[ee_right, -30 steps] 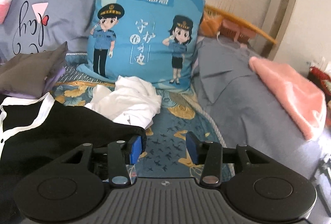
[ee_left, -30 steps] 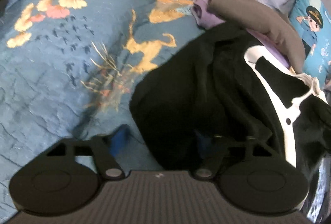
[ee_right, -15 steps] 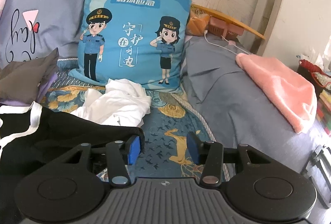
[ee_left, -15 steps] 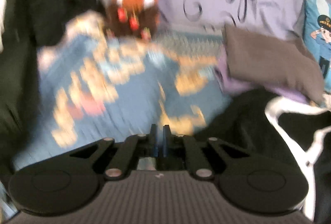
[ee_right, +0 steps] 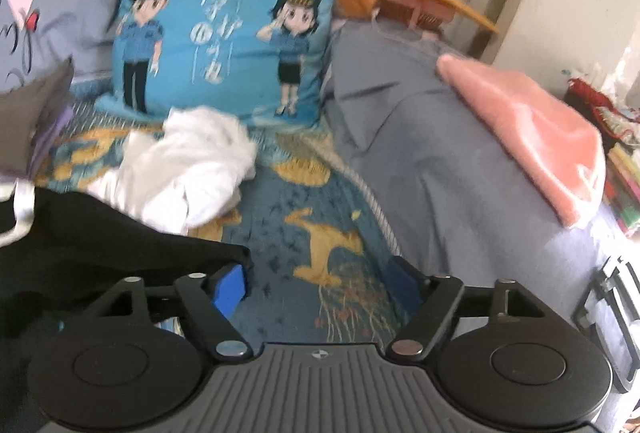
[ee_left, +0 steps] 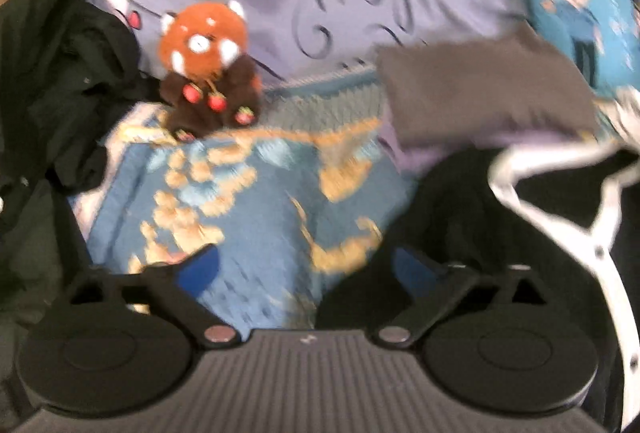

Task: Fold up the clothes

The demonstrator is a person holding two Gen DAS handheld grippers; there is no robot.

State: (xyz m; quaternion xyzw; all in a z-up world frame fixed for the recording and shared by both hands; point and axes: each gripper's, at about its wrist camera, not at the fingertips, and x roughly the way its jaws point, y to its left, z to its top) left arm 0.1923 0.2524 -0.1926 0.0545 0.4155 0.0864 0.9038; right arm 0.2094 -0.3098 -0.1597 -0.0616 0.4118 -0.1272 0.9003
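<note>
Left tongs (ee_left: 304, 265), jaws spread wide and holding nothing, hover over the blue bedspread patterned with gold deer and flowers (ee_left: 248, 193), their right blue pad at the edge of the black garment with white piping and small buttons (ee_left: 460, 201). Right tongs (ee_right: 316, 283) are likewise released, the left blue pad touching or just over the same garment's dark hem (ee_right: 120, 233). The garment lies spread and rumpled on the bed between the two tools. Beyond it sit a folded grey-brown cloth (ee_left: 480, 89) on a lilac one, a crumpled white garment (ee_right: 188, 173) before the blue cartoon-officer cushion (ee_right: 224, 41), and a red-panda plush toy (ee_left: 208, 65). Judged step: between grasps on the black garment; whether a fold precedes this cannot be told. Any next grasp calls for pinching one fabric layer at an edge.
</note>
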